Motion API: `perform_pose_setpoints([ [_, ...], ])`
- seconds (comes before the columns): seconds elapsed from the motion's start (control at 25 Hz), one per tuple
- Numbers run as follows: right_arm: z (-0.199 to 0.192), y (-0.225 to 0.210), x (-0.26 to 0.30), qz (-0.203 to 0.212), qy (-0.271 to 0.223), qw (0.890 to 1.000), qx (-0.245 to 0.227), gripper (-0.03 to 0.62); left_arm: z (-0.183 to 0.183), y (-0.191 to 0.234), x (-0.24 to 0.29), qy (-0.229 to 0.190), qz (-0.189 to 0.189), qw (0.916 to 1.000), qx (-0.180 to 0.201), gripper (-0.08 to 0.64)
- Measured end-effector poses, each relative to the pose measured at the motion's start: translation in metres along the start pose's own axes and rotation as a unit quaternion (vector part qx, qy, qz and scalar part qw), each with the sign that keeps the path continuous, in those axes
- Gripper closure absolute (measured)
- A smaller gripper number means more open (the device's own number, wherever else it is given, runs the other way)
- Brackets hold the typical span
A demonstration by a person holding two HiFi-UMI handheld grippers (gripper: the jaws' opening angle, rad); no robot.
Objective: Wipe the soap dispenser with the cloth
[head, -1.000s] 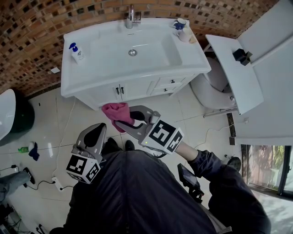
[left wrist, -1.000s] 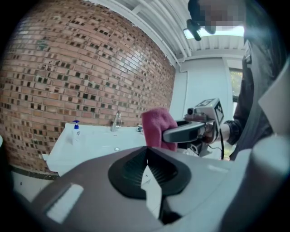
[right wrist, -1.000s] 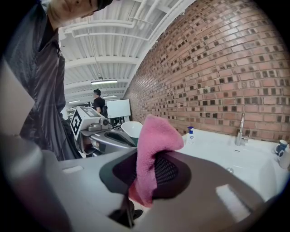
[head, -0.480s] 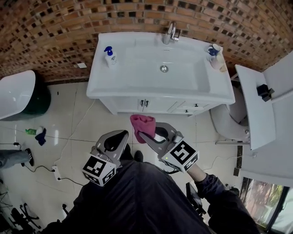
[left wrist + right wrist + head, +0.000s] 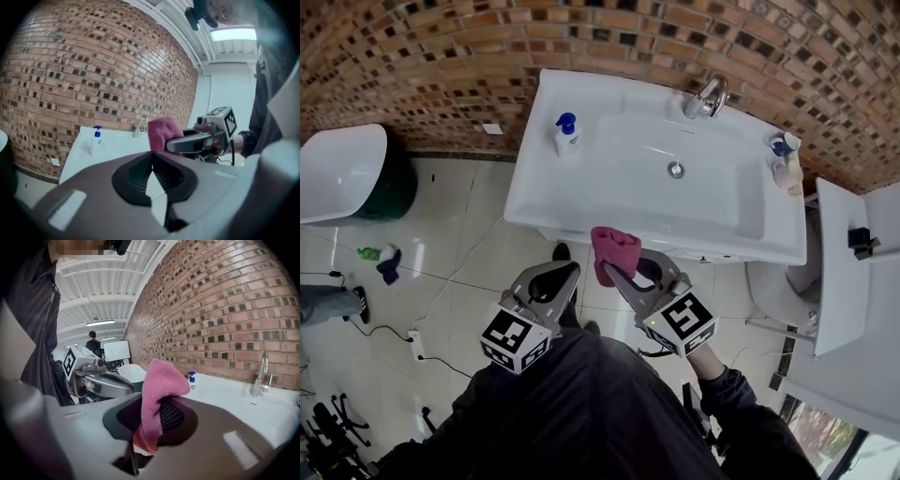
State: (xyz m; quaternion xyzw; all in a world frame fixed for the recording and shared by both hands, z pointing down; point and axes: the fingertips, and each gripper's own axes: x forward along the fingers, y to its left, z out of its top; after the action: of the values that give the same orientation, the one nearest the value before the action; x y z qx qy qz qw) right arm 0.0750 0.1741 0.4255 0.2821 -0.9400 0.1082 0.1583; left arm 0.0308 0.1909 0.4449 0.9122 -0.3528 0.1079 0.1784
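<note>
The right gripper (image 5: pixel 612 271) is clenching a pink cloth (image 5: pixel 616 249), which is bunching up above its jaws. The left gripper (image 5: pixel 569 273) is hanging just beside it on its left, jaws pressed together on nothing. The blue-topped soap dispenser (image 5: pixel 566 134) is standing ahead of both grippers, well apart from them, on the left rear corner of the white washbasin (image 5: pixel 534 192), left of the faucet (image 5: pixel 707 97).

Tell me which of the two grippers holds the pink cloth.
The right gripper: the pink cloth is pinched between its jaws. The left gripper beside it has its jaws closed on nothing.
</note>
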Motion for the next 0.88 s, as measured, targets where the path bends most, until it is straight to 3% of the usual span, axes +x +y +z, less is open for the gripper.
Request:
perform_pose_setpoints([
  [0.4, 0.031, -0.131, 0.122, -0.069, 0.095, 0.993, 0.010, 0.523, 0.046, 0.124, 0.050, 0.019, -0.033, 0.9993, -0.003, 0.559],
  [0.72, 0.051, -0.183, 0.187, -0.089, 0.160, 0.982, -0.039, 0.523, 0.066, 0.191, 0.069, 0.009, -0.047, 0.9986, -0.022, 0.559],
  [0.88, 0.055, -0.200, 0.206, -0.096, 0.199, 0.970, -0.098, 0.523, 0.070, 0.205, 0.073, 0.007, -0.050, 0.9983, -0.029, 0.560],
])
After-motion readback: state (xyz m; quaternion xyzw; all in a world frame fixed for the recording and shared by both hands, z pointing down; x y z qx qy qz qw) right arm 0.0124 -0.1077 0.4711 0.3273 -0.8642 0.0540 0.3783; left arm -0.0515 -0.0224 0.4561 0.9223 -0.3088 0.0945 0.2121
